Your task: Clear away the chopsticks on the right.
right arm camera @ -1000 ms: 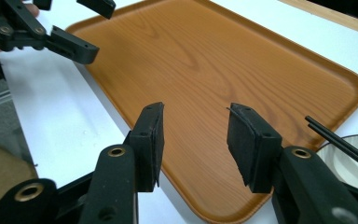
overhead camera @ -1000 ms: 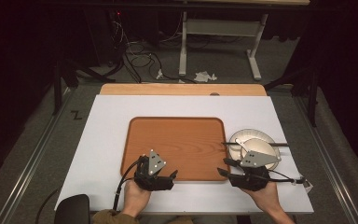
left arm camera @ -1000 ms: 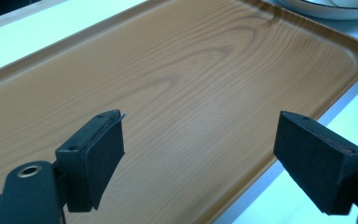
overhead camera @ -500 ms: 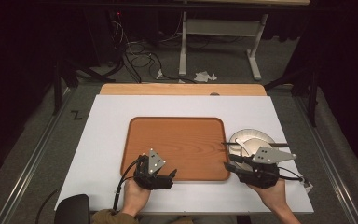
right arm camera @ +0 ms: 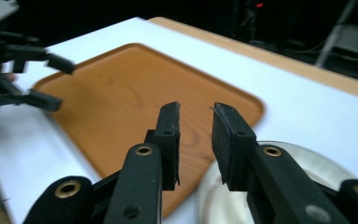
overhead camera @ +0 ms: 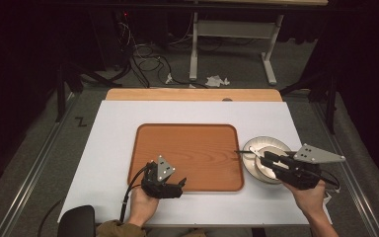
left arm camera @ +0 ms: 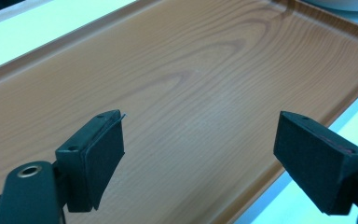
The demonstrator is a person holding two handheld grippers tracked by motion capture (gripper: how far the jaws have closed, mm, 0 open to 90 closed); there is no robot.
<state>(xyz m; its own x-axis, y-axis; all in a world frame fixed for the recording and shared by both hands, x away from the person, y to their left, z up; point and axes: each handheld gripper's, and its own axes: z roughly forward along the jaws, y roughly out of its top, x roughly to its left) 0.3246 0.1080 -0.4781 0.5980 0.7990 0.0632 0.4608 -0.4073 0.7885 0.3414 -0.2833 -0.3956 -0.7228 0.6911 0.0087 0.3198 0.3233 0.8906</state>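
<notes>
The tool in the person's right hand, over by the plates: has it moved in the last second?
Yes. The right tool has shifted right and lifted, off the wooden tray corner to above the plates. Its jaws have been closing, nothing between them.

Dim room, grey floor [overhead camera: 44, 148], perhaps carpeted

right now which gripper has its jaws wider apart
The left gripper: its jaws stand wide over the wooden tray. The right gripper, above the plates, has just been closing on nothing.
</notes>
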